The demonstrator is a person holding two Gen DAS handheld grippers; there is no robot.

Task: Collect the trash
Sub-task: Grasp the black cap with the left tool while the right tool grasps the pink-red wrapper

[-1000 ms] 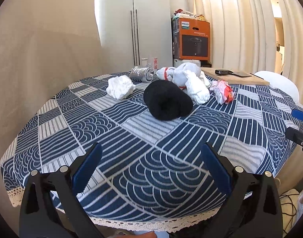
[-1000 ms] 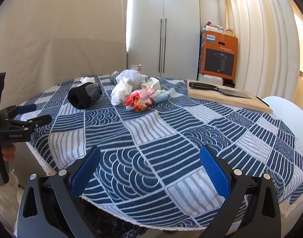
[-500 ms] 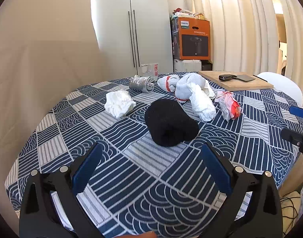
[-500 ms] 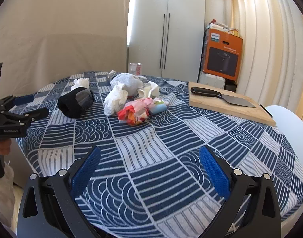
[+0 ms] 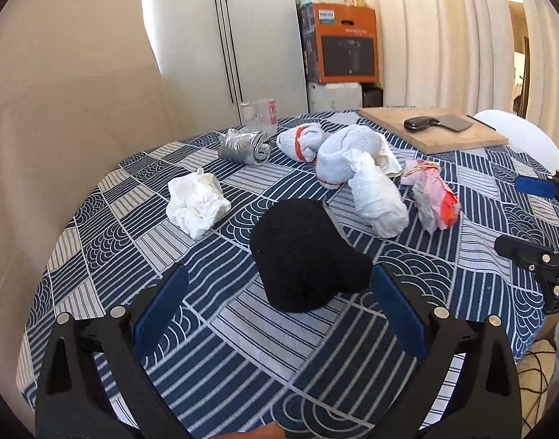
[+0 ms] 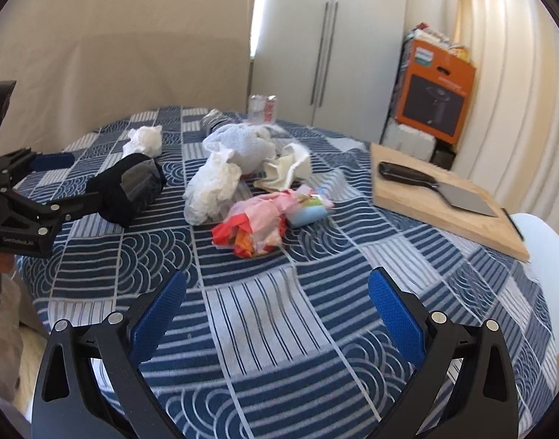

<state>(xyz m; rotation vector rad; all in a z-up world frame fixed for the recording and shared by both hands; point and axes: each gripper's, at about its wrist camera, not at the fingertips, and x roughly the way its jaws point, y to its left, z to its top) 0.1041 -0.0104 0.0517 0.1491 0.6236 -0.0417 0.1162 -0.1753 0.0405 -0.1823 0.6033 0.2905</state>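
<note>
On the blue patterned tablecloth (image 5: 107,241) lie a crumpled white tissue (image 5: 197,203), a white plastic wad (image 5: 378,197), a pink and red wrapper (image 5: 435,197), a crushed silver wrapper (image 5: 244,148) and a black rolled sock (image 5: 306,252). My left gripper (image 5: 279,314) is open and empty, just short of the black sock. My right gripper (image 6: 277,314) is open and empty, short of the red wrapper (image 6: 257,228). The white wad (image 6: 211,188), the tissue (image 6: 144,141) and the black sock (image 6: 131,188) also show in the right wrist view.
Grey socks with red bands (image 5: 338,150) lie behind the wad. A glass (image 5: 261,117) stands at the far edge. A cutting board (image 6: 440,201) with a cleaver (image 6: 433,188) sits right. A white chair (image 6: 544,256) stands beyond it, an orange box (image 5: 347,49) behind.
Both grippers have moved forward over the table, closer to the pile. The black sock now sits just ahead of the left gripper's fingers; both stay open.
</note>
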